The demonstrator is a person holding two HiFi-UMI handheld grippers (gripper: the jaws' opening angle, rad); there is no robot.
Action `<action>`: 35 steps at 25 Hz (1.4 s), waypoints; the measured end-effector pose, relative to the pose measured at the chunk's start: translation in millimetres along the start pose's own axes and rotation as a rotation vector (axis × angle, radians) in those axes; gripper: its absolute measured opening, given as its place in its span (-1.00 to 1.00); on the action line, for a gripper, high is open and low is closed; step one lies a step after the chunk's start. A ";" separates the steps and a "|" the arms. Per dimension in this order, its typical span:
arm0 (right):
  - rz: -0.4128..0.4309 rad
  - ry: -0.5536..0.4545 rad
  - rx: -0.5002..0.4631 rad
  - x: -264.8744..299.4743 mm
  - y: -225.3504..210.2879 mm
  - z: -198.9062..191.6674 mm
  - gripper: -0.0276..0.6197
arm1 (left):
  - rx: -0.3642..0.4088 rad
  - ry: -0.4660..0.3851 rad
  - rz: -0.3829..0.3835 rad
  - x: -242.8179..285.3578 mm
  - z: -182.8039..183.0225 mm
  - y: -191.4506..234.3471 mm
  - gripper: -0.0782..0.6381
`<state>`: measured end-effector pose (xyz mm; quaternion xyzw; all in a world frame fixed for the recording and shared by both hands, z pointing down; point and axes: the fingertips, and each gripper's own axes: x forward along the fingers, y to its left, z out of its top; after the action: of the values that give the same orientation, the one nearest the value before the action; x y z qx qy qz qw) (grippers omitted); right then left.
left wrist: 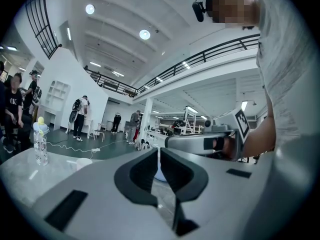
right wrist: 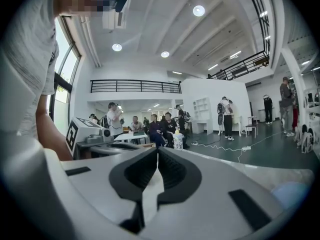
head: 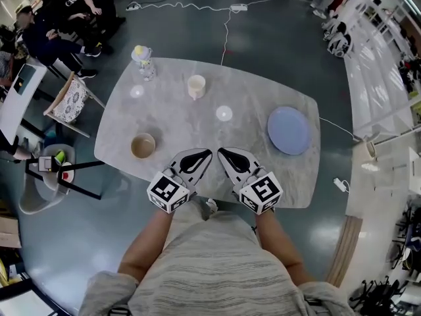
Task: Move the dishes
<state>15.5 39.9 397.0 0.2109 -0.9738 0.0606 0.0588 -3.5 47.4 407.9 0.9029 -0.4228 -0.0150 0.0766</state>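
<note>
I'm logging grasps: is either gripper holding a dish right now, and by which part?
Nothing is held. The left gripper and right gripper both have jaws together with nothing between them.

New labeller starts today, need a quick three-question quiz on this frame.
1. True or false: the left gripper holds the cup.
2. Which dish sits farthest right on the table in the head view? A) bowl B) plate C) cup
3. In what state are the jaws of the left gripper and the right gripper?
Key: 1 false; 2 B; 3 both shut, with nothing between them.
</note>
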 end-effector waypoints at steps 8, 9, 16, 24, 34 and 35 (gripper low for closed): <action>0.028 0.014 0.007 39.7 -7.3 0.5 -0.85 | 0.001 0.012 0.041 -7.6 1.1 33.8 -0.72; 0.027 0.019 0.006 48.7 -6.6 -0.6 -0.85 | -0.003 0.013 0.047 -11.1 -0.1 42.0 -0.72; -0.017 0.046 0.010 103.9 -17.8 -3.1 -0.85 | -0.007 0.034 0.051 -18.1 -2.1 96.8 -0.72; -0.092 0.102 0.025 160.6 -46.1 -14.9 -0.74 | -0.002 0.032 0.018 -10.0 3.3 154.8 -0.72; -0.139 0.160 0.038 195.1 -72.6 -36.8 -0.63 | -0.033 0.069 -0.014 10.1 -15.3 190.2 -0.72; -0.140 0.161 0.042 195.6 -78.1 -38.1 -0.63 | -0.034 0.077 -0.005 14.6 -19.0 192.1 -0.72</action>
<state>-125.3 -104.2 469.3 0.2741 -0.9473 0.0934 0.1366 -138.6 -82.5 456.2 0.9023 -0.4170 0.0125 0.1082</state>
